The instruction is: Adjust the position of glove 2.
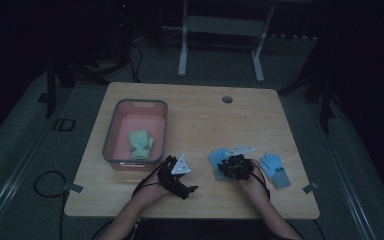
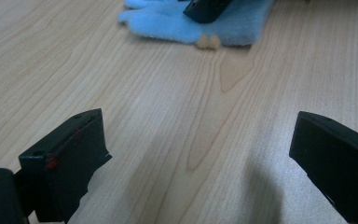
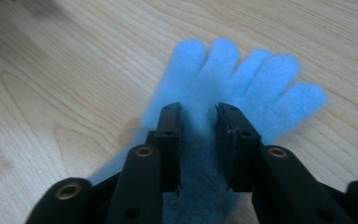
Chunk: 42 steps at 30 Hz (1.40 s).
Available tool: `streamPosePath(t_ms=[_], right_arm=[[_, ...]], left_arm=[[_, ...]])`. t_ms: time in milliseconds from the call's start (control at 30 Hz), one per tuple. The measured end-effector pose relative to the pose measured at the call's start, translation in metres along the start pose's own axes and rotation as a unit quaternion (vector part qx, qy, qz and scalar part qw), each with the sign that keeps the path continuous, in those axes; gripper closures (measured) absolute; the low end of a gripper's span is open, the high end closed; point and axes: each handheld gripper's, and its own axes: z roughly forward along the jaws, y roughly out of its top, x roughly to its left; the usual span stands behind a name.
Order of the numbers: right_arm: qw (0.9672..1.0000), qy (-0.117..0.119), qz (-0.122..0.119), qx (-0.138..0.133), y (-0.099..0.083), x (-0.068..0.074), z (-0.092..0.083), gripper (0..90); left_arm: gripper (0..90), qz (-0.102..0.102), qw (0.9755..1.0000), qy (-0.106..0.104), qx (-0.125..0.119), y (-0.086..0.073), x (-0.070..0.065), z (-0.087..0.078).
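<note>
A light blue glove (image 1: 218, 157) lies flat on the wooden table (image 1: 205, 115), right of centre. My right gripper (image 1: 228, 166) is down on it. In the right gripper view the black jaws stand close together with the blue glove's (image 3: 242, 70) palm fabric pinched between them, so the right gripper (image 3: 198, 116) is shut on it. My left gripper (image 1: 184, 176) rests just left of that glove, open. In its own view the left gripper (image 2: 198, 123) has wide-apart jaws over bare wood, and the blue glove (image 2: 168, 21) lies ahead.
A second blue glove (image 1: 276, 169) lies to the right near the table's edge. A grey bin (image 1: 111, 125) with a pink inside stands at the left and holds a yellow-green glove (image 1: 141, 143). A round cable hole (image 1: 227, 99) sits at the back.
</note>
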Motion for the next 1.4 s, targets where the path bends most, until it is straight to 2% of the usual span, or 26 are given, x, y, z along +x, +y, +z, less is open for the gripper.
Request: streamPosePath(t_ms=[167,333,467,567,600,633,800,833,933,1100,1300,1400], right_arm=[[0.9998,0.016,-0.016,0.000,0.002,-0.006,0.001,63.7],[0.9994,0.018,-0.025,-0.012,0.003,-0.012,-0.016,62.1],[0.9991,0.025,-0.018,-0.029,0.001,-0.022,-0.035,62.5],[0.9989,0.015,-0.014,-0.041,-0.003,-0.034,-0.053,63.8],[0.9989,0.015,-0.014,-0.041,-0.003,-0.034,-0.053,63.8],[0.9990,0.005,-0.007,-0.044,-0.007,-0.043,-0.062,64.3],[0.9982,-0.007,0.024,-0.055,-0.019,-0.064,-0.079,65.2],[0.9982,-0.007,0.024,-0.055,-0.019,-0.064,-0.079,65.2],[0.9972,-0.022,0.039,-0.059,-0.029,-0.078,-0.093,67.0],[0.9977,-0.030,0.040,-0.045,-0.045,-0.093,-0.101,70.8],[0.9984,-0.042,0.034,-0.014,-0.069,-0.105,-0.099,67.6],[0.9979,-0.049,0.043,-0.002,-0.081,-0.114,-0.096,67.5]], left_arm=[[3.6,0.000,1.0000,0.000,-0.004,0.000,0.000,0.000],[3.6,-0.001,1.0000,-0.001,-0.004,0.000,0.000,0.000],[3.5,-0.001,1.0000,-0.001,-0.004,0.000,0.000,0.000],[3.5,0.000,1.0000,-0.001,-0.004,0.000,0.000,0.000],[3.5,0.001,1.0000,-0.001,-0.004,0.000,0.000,0.000],[3.5,0.000,1.0000,0.000,-0.004,0.000,0.000,0.000],[3.5,0.002,1.0000,0.000,-0.001,0.000,0.000,0.000],[3.5,0.003,1.0000,0.001,-0.001,0.000,0.000,0.001],[3.6,0.004,1.0000,0.000,-0.002,0.000,-0.001,0.001],[3.5,0.004,1.0000,-0.001,-0.002,0.000,-0.001,0.000],[3.6,0.002,1.0000,-0.002,-0.003,0.000,0.000,0.000],[3.6,0.001,1.0000,-0.003,-0.003,0.000,-0.001,0.000]])
